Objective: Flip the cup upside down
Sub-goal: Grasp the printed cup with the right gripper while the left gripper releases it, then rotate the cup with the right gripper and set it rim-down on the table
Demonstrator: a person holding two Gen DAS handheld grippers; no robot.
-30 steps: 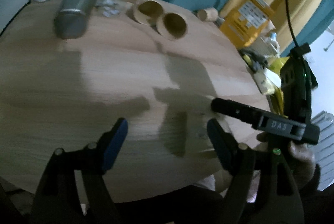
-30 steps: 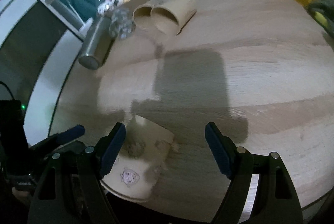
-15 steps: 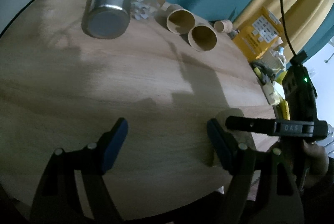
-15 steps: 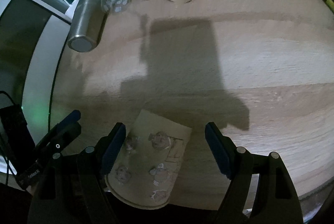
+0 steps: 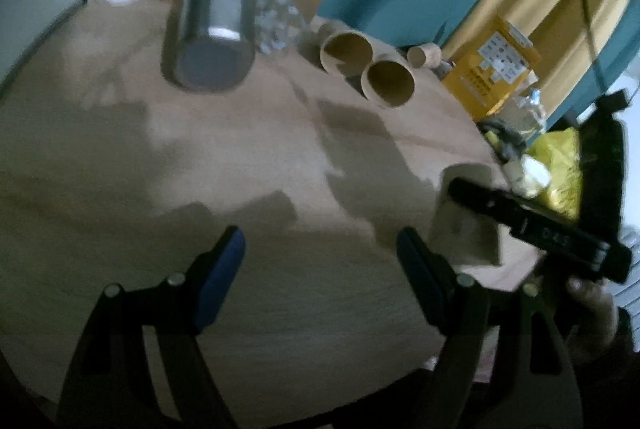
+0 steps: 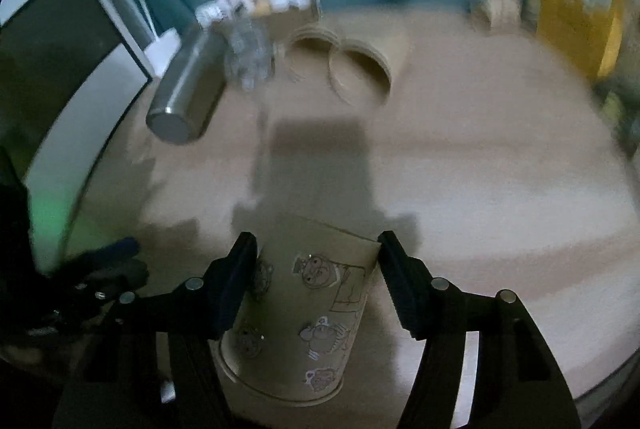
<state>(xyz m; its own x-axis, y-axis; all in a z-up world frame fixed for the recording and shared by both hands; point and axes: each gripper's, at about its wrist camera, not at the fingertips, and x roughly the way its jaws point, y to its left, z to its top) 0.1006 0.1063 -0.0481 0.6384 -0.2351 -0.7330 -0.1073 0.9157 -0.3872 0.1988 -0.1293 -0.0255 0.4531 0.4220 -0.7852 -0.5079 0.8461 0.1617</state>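
We see the paper cup (image 6: 298, 313) w/ cartoon drawings between the right gripper (image 6: 316, 283) fingers, rim toward the camera, base pointing away. The fingers sit right at its sides; we can't tell if they squeeze it. The left gripper (image 5: 320, 265) hangs over the wooden counter (image 5: 120, 157), fingers wide apart, nothing in them. A steel bottle (image 6: 186, 93) lies far back.

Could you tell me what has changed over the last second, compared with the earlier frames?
The right gripper has closed in around the printed paper cup, its fingers now against the cup's sides rather than spread wide. The left gripper stays open and empty. The steel tumbler and two plain cups lie where they were.
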